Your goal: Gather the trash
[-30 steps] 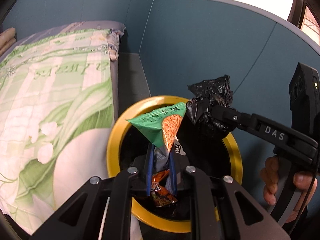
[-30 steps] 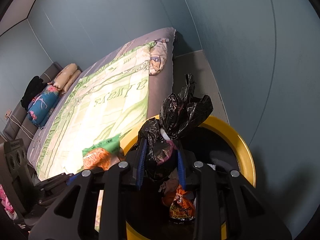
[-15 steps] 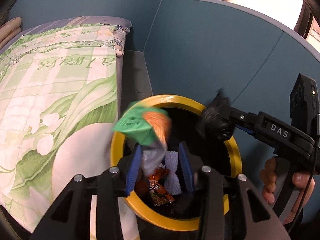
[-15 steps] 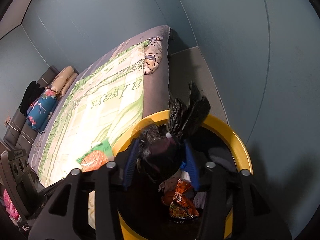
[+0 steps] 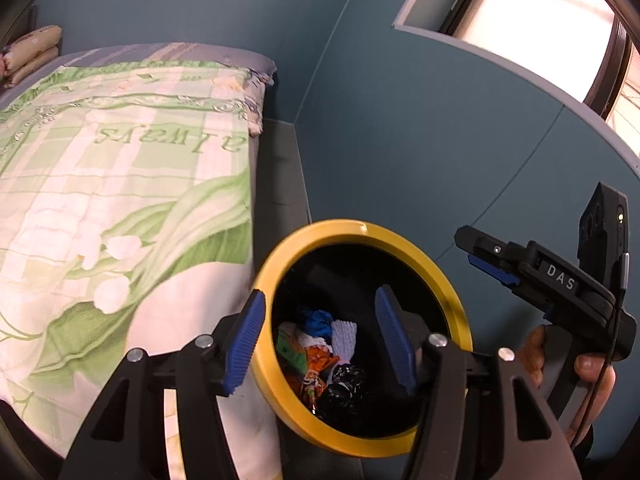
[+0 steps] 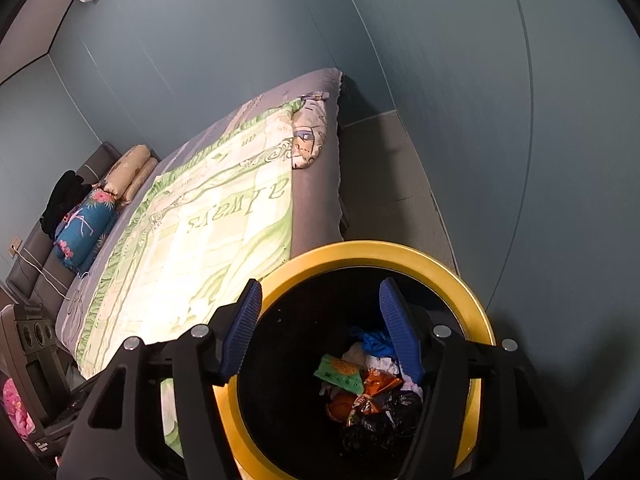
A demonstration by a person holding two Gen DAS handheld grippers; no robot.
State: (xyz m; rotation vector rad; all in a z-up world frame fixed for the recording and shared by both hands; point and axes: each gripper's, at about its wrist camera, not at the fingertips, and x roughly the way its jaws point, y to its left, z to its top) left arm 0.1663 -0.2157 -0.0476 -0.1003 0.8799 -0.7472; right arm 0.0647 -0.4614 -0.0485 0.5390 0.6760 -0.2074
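Left tongs (image 5: 320, 328): spread wide with nothing between the blue pads, held above the mouth of the bin.
Right tongs (image 6: 320, 326): also wide apart and holding nothing, above the same bin; in the left wrist view they show at the right side, beside the rim, gripped by a hand (image 5: 588, 376).
Bin (image 5: 276, 260): round, with a yellow rim and a black inside, standing on the floor close to the corner of the bed.
Green snack packet (image 6: 340, 374): lies inside the bin, on top of the other trash.
Black plastic bag (image 5: 344, 390): crumpled, inside the bin, beside an orange wrapper (image 6: 378, 386).
Other trash: a blue piece (image 5: 318, 320) and a white foam net (image 5: 343, 336) are also in the bin.
Bed (image 5: 120, 184): covered with a green and white blanket with the word "always"; pillows (image 6: 128, 170) lie at the far end.
Wall (image 5: 400, 140): blue-grey, just behind the bin.
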